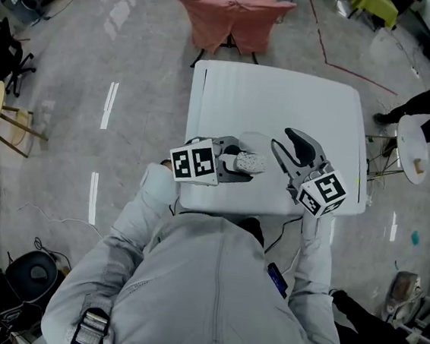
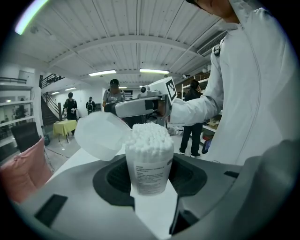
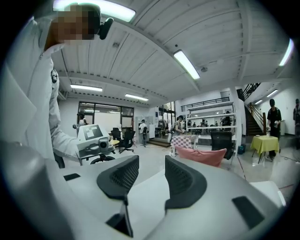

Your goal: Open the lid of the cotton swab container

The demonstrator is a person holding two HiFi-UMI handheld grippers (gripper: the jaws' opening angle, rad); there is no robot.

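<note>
White table [image 1: 276, 97] from overhead: the left gripper [image 1: 240, 162] clasps the cotton swab container [image 1: 251, 163] near the table's front edge, and the right gripper [image 1: 280, 138] hovers over its front right. Left gripper view: pads pinch the container, its lid [image 2: 101, 133] flipped open, seemingly hinged. Right gripper view: jaws apart, empty.

Two grippers: the left gripper [image 1: 242, 163] and the right gripper [image 1: 283, 140], each carrying one marker cube [image 1: 194, 163]. One cotton swab container [image 2: 149, 171] with one lid [image 2: 101, 135], and swabs [image 2: 147, 137] too many to count. One white counter [image 1: 284, 98]. One pink-draped chair [image 1: 233, 17] at the counter's far edge.
</note>
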